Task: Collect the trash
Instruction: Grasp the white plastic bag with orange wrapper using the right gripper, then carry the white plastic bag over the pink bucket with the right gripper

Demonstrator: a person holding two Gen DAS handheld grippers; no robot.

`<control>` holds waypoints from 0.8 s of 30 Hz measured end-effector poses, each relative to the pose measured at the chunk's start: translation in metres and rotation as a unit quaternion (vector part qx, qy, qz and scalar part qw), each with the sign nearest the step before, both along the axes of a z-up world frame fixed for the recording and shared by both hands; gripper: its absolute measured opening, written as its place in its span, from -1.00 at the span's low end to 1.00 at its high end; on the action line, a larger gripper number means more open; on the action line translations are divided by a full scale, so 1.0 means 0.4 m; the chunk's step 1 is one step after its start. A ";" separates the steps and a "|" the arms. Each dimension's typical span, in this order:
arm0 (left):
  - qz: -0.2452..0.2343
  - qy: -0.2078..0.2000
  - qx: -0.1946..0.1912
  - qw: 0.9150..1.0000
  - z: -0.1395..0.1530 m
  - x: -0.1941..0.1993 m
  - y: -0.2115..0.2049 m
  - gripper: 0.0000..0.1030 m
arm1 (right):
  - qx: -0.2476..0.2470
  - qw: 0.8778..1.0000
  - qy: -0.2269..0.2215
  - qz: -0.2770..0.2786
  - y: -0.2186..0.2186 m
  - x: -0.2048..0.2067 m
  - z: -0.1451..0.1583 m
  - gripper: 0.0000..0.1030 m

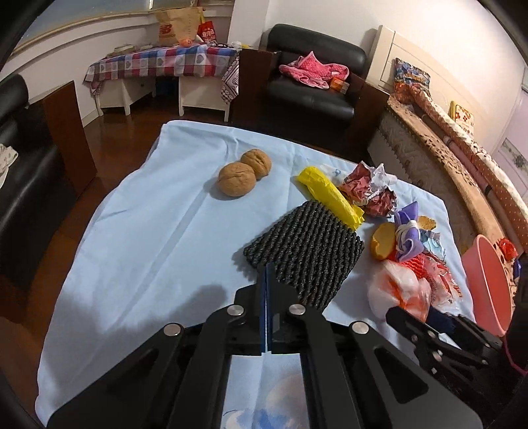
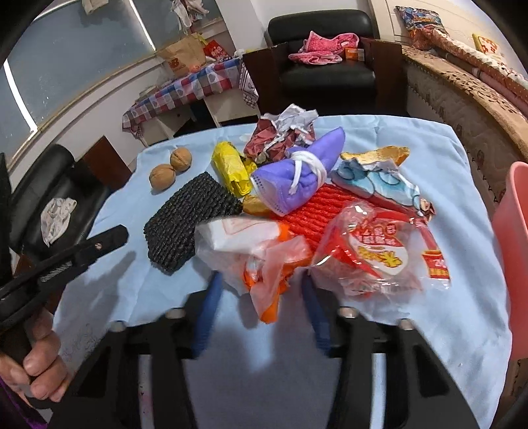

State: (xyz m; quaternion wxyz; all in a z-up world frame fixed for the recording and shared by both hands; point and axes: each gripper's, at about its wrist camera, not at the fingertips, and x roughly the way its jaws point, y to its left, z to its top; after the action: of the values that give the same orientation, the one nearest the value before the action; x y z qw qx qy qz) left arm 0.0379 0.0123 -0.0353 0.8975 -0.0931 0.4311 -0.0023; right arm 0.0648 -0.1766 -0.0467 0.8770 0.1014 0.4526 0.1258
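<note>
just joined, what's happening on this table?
A person is clearing trash off a blue cloth with tongs in each hand. The left tongs are shut on the near corner of a black foam net. The right tongs straddle a crumpled orange-and-white plastic bag. A pink bin waits at the table's right edge.

"NB" logo on brown paper bag; wrapper print unreadable

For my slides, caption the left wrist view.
Left gripper shut on black foam net, walnuts beyond.
</note>
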 end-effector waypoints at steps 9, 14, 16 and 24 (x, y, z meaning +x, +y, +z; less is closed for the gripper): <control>-0.005 -0.007 -0.008 1.000 0.012 -0.012 0.011 -1.00 | -0.001 1.000 -0.029 0.007 -0.006 -0.042 0.035 -0.53; -0.015 -0.022 -0.013 1.000 0.038 -0.032 -0.001 -1.00 | -0.009 0.998 -0.056 0.023 0.001 -0.092 0.079 -0.53; -0.021 -0.029 -0.013 0.999 0.053 -0.041 -0.011 -1.00 | -0.009 0.997 -0.066 0.027 0.000 -0.112 0.096 -0.53; -0.051 -0.055 -0.013 0.997 0.100 -0.072 -0.069 -1.00 | -0.023 0.995 -0.095 0.012 -0.028 -0.171 0.143 -0.52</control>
State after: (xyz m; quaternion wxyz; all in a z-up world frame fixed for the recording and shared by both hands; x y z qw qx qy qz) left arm 0.0090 -0.0155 0.0048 0.9173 -0.0819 0.3851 -0.0588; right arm -0.0036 -0.1877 0.0106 0.9164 0.0636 0.3714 0.1350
